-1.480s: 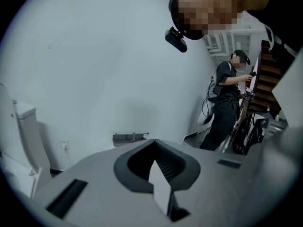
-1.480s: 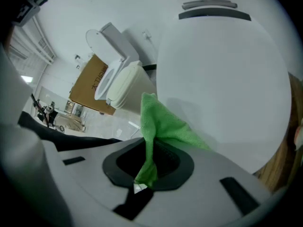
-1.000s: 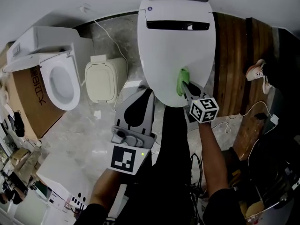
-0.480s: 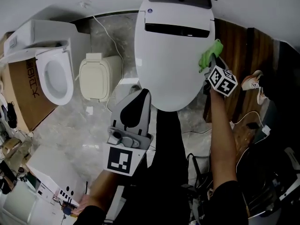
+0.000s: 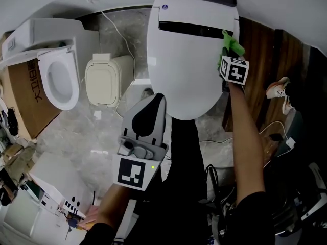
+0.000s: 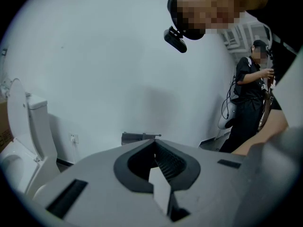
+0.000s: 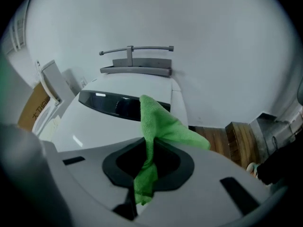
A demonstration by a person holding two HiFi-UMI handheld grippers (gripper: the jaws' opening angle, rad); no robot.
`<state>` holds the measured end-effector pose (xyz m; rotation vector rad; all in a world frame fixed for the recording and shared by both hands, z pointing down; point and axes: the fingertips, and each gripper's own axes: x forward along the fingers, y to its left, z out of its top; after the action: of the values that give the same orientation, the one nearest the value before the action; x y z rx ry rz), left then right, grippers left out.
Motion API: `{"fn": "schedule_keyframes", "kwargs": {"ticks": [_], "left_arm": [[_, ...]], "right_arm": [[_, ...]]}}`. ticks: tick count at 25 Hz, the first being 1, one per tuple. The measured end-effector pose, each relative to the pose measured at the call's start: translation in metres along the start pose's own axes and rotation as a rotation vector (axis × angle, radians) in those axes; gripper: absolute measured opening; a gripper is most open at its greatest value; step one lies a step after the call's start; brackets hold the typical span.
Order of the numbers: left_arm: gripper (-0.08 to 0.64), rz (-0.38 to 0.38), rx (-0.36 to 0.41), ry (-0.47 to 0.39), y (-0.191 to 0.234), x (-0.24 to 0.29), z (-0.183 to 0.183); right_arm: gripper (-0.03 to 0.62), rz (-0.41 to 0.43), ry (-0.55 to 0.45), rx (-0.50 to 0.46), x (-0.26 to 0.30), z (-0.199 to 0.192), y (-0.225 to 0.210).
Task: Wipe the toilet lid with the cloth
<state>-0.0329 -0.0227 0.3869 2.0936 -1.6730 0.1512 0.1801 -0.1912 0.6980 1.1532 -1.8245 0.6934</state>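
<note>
Looking down in the head view, the toilet lid [image 5: 189, 70] lies closed, its long axis running near to far, with a dark strip [image 5: 196, 28] across its far end. The right tool [image 5: 226, 52] is at the lid's far right edge, just near of that strip, and the green cloth [image 5: 231, 42] is bunched at its tip by the rim. Almost all of the lid's white face lies left of and nearer than that spot. The left tool [image 5: 156, 103] hangs by the lid's near left edge, well apart from the cloth. In the left gripper view, the left tool [image 6: 158, 167] has its jaws together with nothing between them, aimed at a bare wall rather than the lid. In the right gripper view, the right tool [image 7: 149, 143] is clamped on the cloth [image 7: 163, 126], one fold standing up above the jaws and a tail hanging below. The lid [image 7: 94, 126] spreads away to the left; whether the cloth presses on it here I cannot tell. The right hand is plainly the nearer one, so the next stroke likely runs leftward and back along the lid's length.
</note>
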Motion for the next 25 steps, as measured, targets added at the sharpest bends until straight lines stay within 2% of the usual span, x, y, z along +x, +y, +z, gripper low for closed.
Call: {"fn": "schedule_keyframes", "kwargs": {"ticks": [5, 11, 15, 22, 25], "left_arm": [[0.009, -0.019, 0.007, -0.001, -0.001, 0.004, 0.003], [0.009, -0.025, 0.008, 0.002, 0.006, 0.001, 0.002], [0.009, -0.024, 0.005, 0.001, 0.013, -0.007, 0.002], [0.009, -0.028, -0.005, -0.001, 0.026, -0.020, -0.002], [0.009, -0.035, -0.006, -0.010, 0.029, -0.025, -0.003]], "right_arm": [[0.048, 0.024, 0.040, -0.150, 0.005, 0.003, 0.015], [0.046, 0.070, 0.029, -0.281, 0.012, 0.012, 0.050], [0.046, 0.105, 0.036, -0.454, 0.011, 0.008, 0.078], [0.047, 0.170, 0.034, -0.651, -0.002, -0.026, 0.113], [0.046, 0.201, 0.027, -0.684, -0.011, -0.051, 0.128]]}}
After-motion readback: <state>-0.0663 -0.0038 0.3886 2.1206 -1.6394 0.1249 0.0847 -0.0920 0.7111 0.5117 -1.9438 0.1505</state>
